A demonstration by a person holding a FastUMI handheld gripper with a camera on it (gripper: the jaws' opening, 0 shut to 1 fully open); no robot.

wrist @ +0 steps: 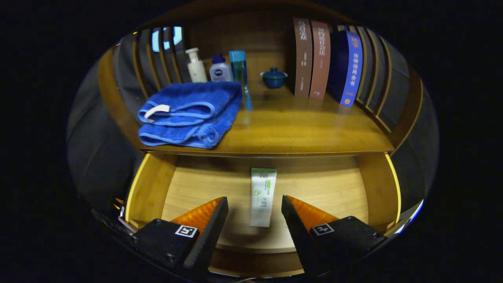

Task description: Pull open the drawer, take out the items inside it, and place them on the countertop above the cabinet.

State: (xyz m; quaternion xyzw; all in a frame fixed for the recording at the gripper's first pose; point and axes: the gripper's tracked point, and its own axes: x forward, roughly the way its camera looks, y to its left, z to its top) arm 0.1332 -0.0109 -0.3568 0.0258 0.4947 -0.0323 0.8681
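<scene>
The tongs (254, 204) pointed forward and slightly downward, level, with both fingers (214, 214) spread well apart. Nothing was pressed between them, and neither tip touched anything. Each finger carried a square marker on its base.

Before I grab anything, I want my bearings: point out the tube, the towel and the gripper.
tube (262, 196): gripper view, middle of its body.
towel (188, 114): gripper view, top fold.
gripper (254, 204): gripper view, midway between its open fingertips.

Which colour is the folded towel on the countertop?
Blue, with a white loop tag; the folded towel shows clearly in the gripper view.
</scene>
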